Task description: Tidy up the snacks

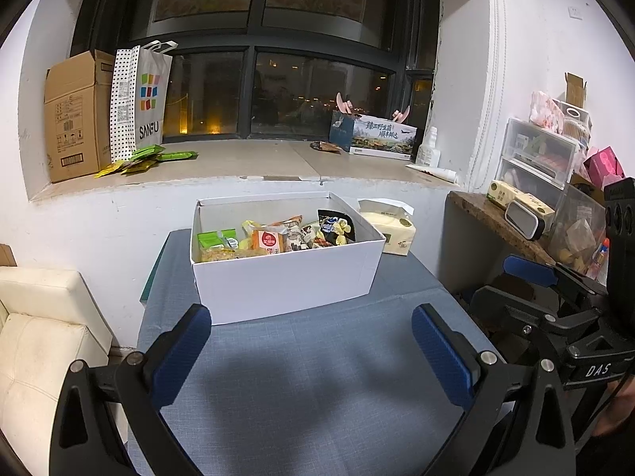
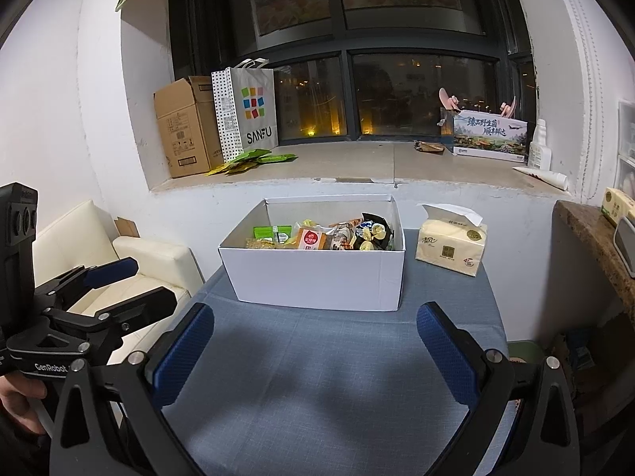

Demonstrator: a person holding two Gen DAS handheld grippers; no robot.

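Your white box (image 1: 285, 277) sits toward the far end of the desk (image 1: 309, 377), open-topped and full of wrapped snacks (image 1: 278, 236). Your left tool (image 1: 311, 353) and right tool (image 2: 315, 353) both hover in front of the box, fingers spread wide, gripping nothing. A tissue pack (image 2: 451, 246) rests just right of the box.

Snacks (image 1: 278, 236) lie in the box (image 1: 285, 281) on the table (image 1: 317, 377), tissue pack (image 1: 391, 230) right.
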